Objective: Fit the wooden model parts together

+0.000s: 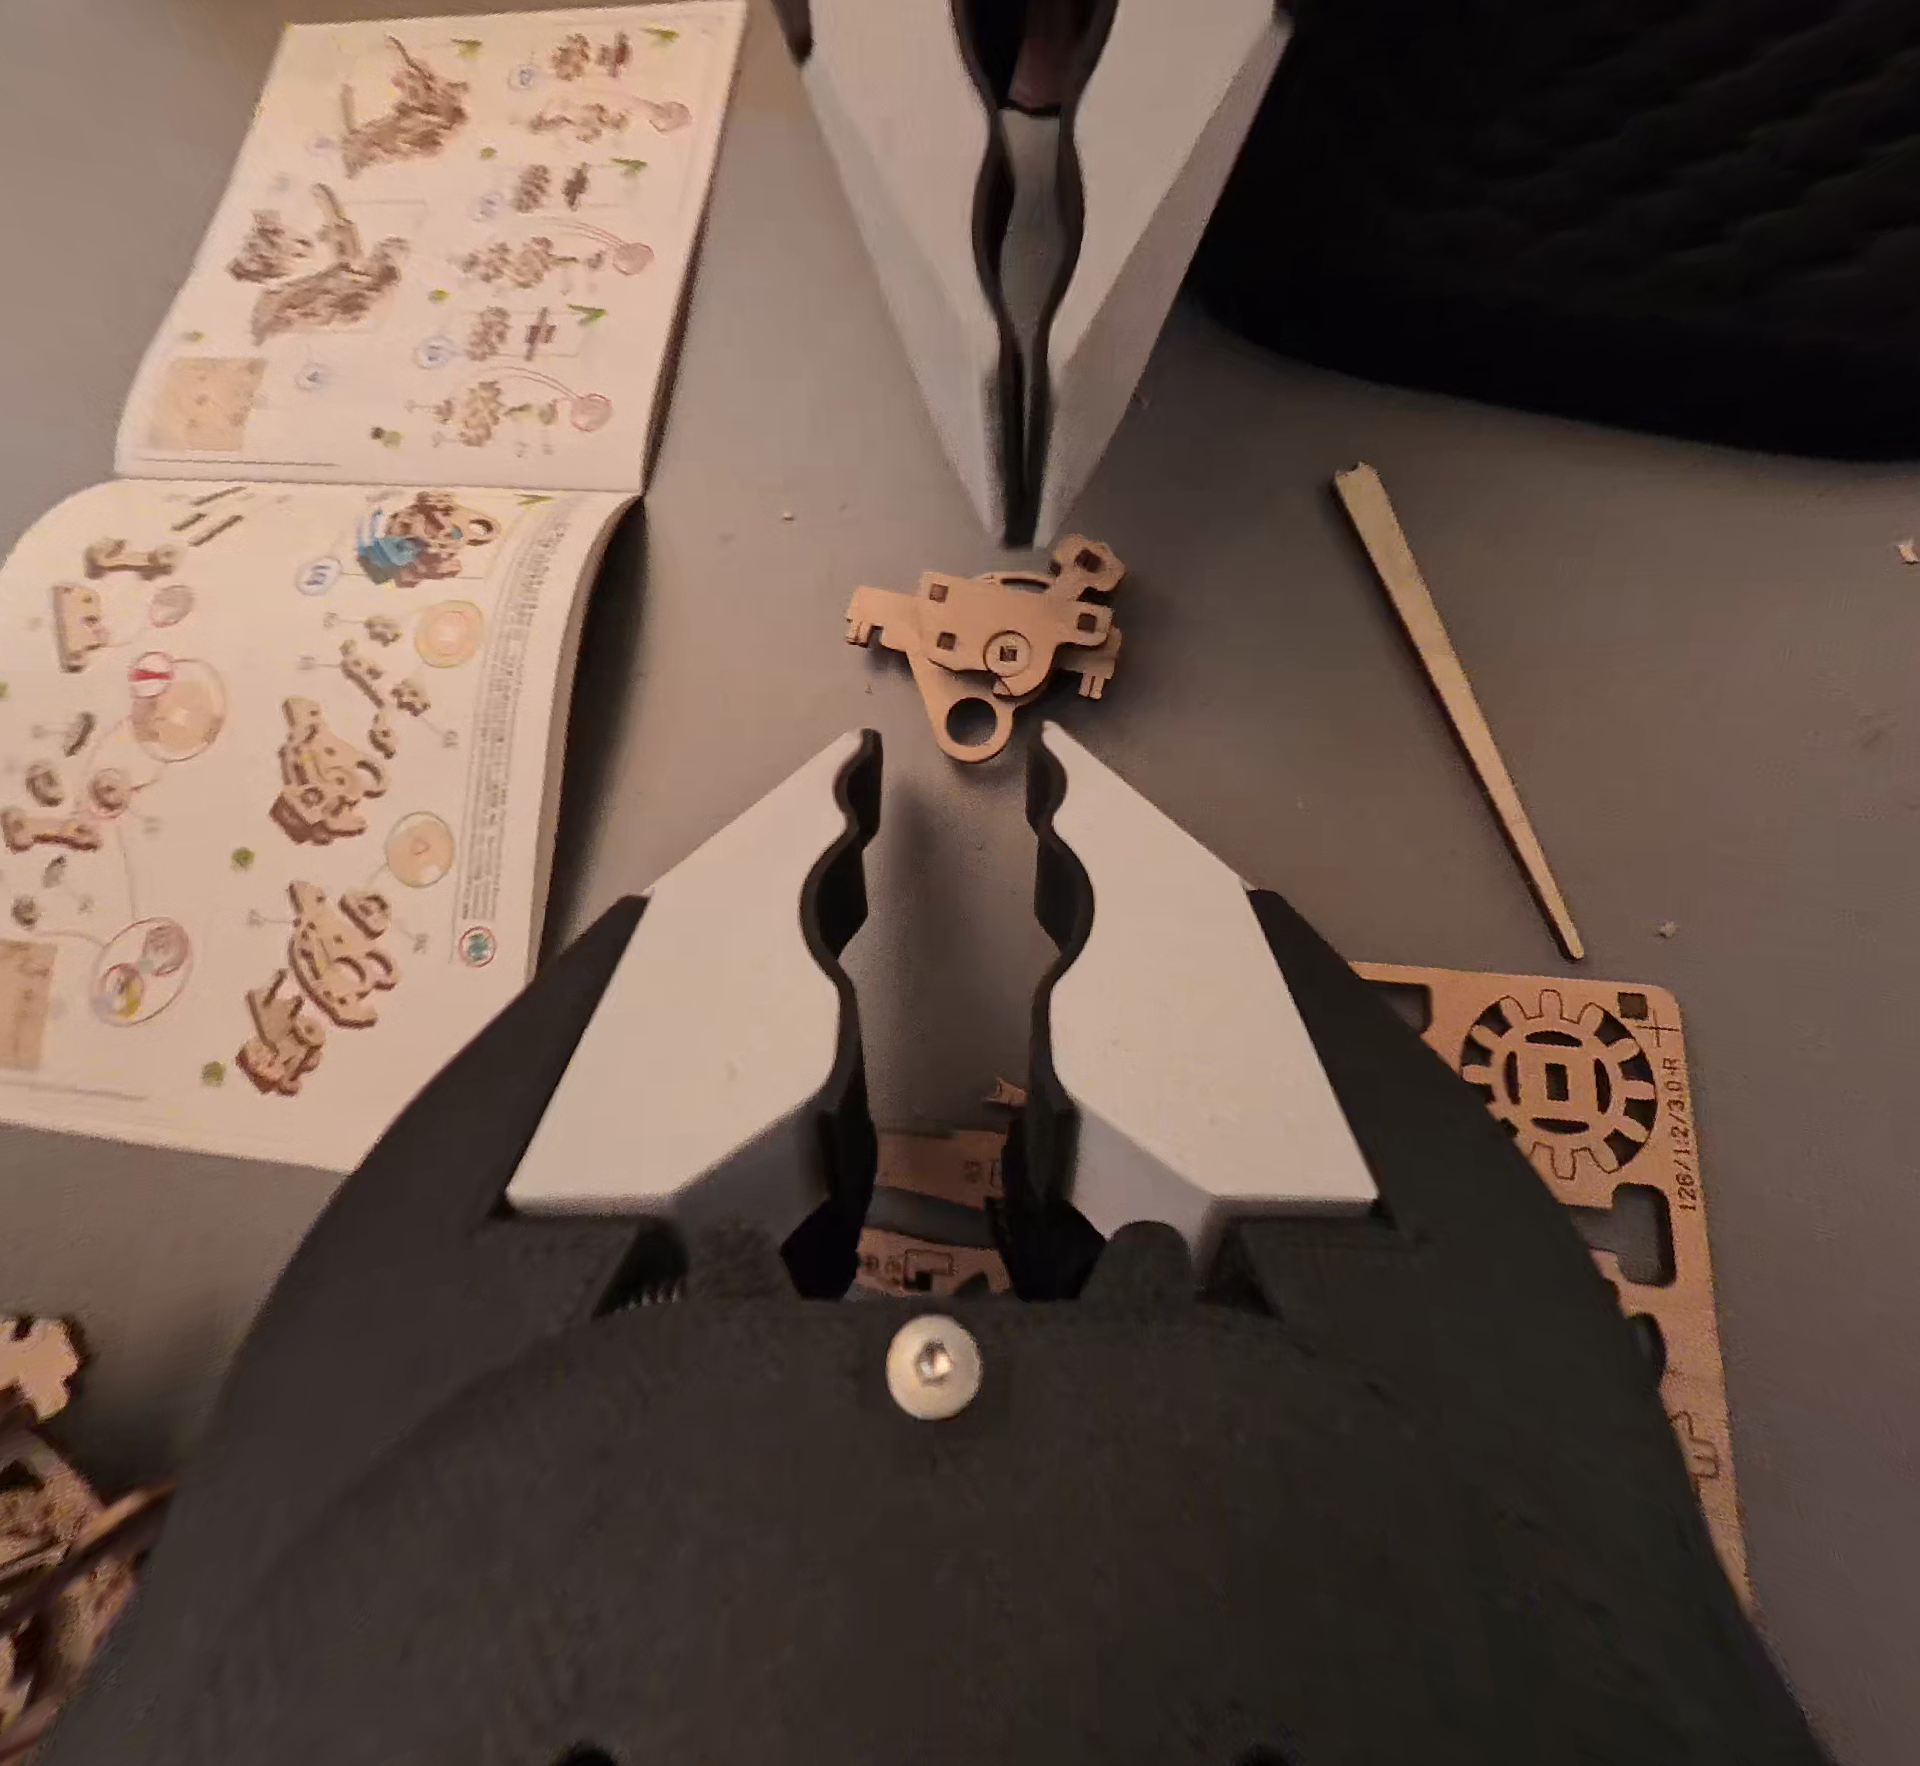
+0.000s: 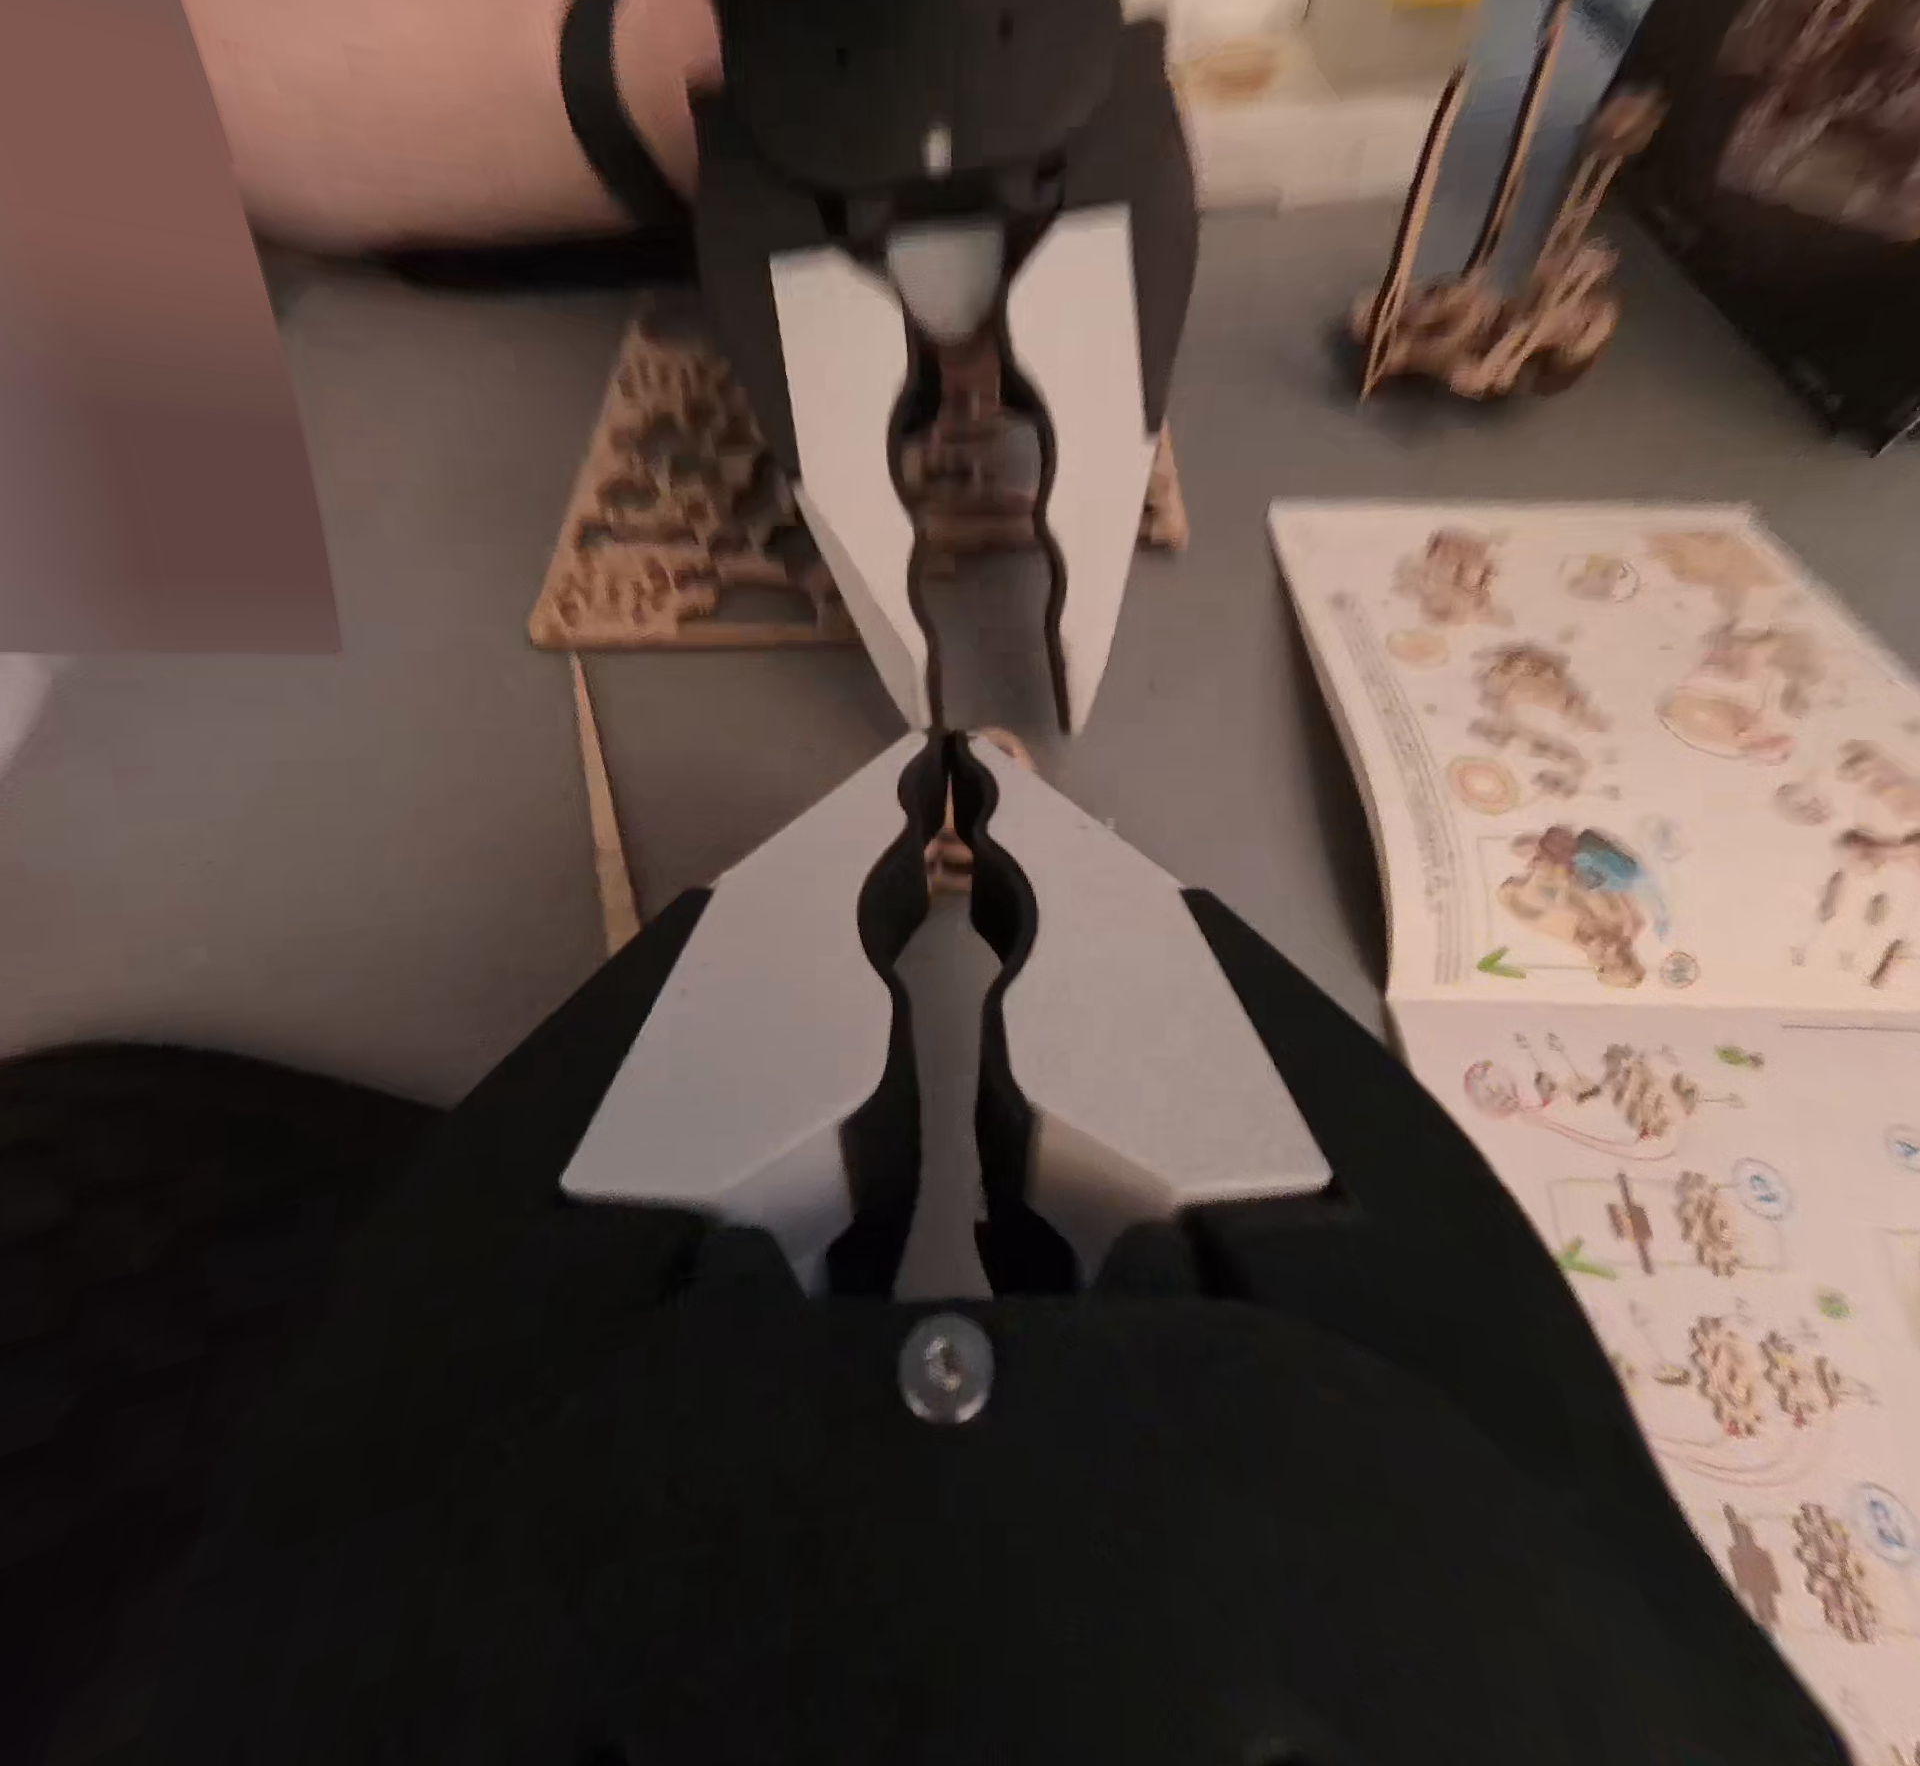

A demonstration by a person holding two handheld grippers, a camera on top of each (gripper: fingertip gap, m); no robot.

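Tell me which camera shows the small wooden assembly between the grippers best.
The left wrist view: the wooden assembly lies in plain sight on the grey table, between the open left gripper and the shut right gripper. In the right wrist view only slivers show behind the right gripper's closed fingers.

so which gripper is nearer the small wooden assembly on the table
Right. The right gripper has its shut tips at the wooden assembly's far edge; the left gripper, open, sits just short of its ring end.
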